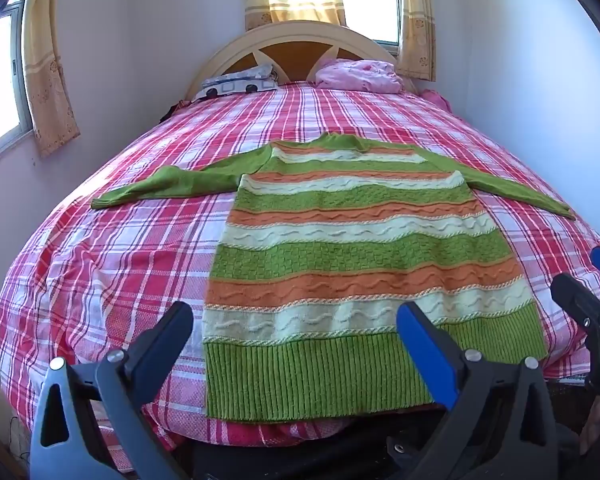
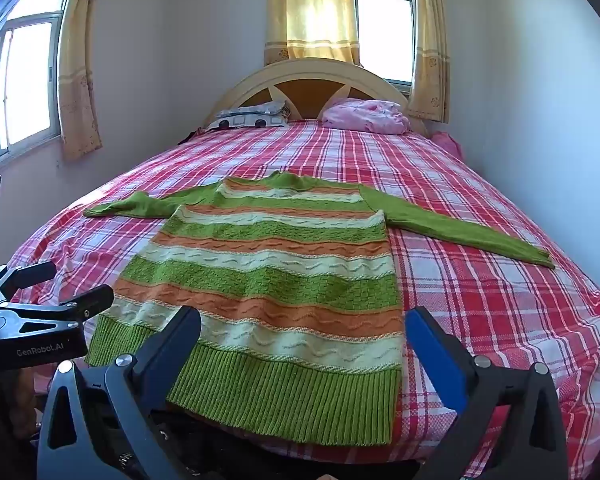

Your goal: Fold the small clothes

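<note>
Ribbed green hem of the sweater sits nearest, at the foot edge of the bed. Garment lies flat, long axis running foot to headboard, collar toward the headboard, hem toward the cameras. Both sleeves spread out sideways (green, unstriped), each angled slightly back toward the foot.

Left tool: jaws spread wide, holding nothing. Left finger is over bare plaid sheet beside the sweater's left edge; blue-padded right finger overlaps the hem near its right half. Contact with the knit cannot be judged.

Right tool: jaws likewise wide apart, empty. Left finger overlaps the hem's left part, right finger is over the sheet just past the sweater's right edge.

Sweater's hem falls between each tool's fingers; body extends away ahead of both. Two pillows lie by the headboard, well apart from the sweater.
</note>
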Available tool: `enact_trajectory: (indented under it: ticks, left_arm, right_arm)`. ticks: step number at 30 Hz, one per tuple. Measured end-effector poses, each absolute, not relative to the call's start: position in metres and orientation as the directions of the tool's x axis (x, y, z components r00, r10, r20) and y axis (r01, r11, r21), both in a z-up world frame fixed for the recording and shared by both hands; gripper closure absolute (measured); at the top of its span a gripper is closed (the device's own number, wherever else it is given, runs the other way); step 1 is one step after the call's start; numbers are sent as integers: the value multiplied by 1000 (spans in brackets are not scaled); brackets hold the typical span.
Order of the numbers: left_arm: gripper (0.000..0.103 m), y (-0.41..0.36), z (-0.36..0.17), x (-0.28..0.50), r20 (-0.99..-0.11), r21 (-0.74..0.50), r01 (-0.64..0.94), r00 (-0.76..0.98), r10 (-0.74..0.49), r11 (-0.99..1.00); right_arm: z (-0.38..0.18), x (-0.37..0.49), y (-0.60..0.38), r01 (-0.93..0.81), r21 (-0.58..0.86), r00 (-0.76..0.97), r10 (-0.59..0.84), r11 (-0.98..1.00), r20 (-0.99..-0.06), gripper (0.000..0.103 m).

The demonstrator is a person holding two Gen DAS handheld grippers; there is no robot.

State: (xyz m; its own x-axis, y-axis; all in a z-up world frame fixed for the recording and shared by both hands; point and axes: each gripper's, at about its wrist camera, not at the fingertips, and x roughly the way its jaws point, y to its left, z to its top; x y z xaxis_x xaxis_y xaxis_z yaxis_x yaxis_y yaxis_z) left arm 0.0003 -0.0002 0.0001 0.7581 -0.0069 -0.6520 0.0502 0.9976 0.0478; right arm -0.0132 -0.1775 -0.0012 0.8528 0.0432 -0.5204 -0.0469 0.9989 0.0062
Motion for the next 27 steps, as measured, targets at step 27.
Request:
enact_trajectory:
  ticks: [27]
  left_arm:
    - [0,0,0,1,-651,46,50,759,-8,998]
  right_arm:
    - [-7,-11,-181,-37,20,839,43,999,-543,1]
